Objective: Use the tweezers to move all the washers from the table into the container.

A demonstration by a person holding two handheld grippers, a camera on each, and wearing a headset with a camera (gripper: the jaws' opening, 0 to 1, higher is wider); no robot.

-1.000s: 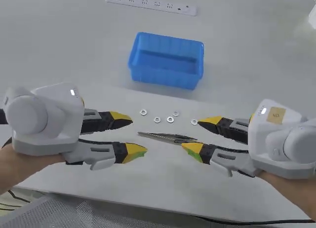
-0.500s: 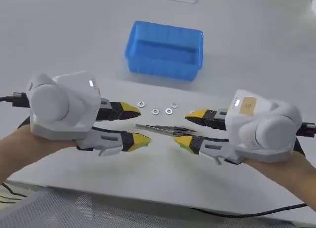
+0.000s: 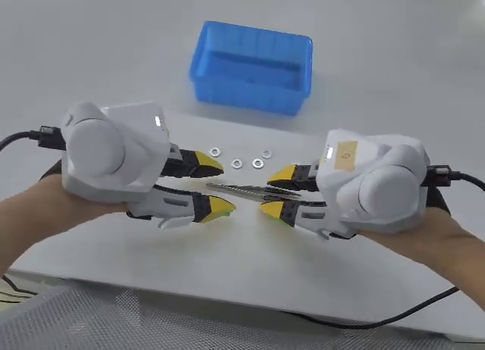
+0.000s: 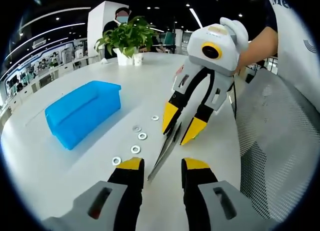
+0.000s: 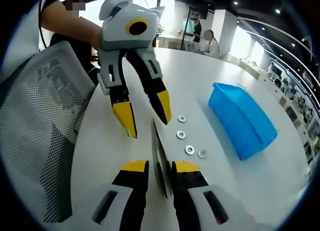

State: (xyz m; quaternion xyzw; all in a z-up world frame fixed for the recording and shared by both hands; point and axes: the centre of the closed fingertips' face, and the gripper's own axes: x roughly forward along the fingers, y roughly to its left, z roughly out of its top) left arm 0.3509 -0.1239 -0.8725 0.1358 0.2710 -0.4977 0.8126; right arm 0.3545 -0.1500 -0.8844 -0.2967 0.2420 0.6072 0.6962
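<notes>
Left claw point(image 3: 216, 185) and right claw point(image 3: 276, 191) drawn closer together since a second ago, tweezers point(image 3: 242, 189) laid flat on the bench point(image 3: 250, 263) between them, right claw released astride one end, left claw released at the other, washers point(image 3: 237, 164) just beyond, container point(image 3: 250, 66) further back.

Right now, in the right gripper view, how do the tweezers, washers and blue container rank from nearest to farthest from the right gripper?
1. Tweezers, lying between the jaws of the right gripper.
2. Washers, in a row just ahead, to the right.
3. Blue container, farthest, beyond the washers on the right.
</notes>
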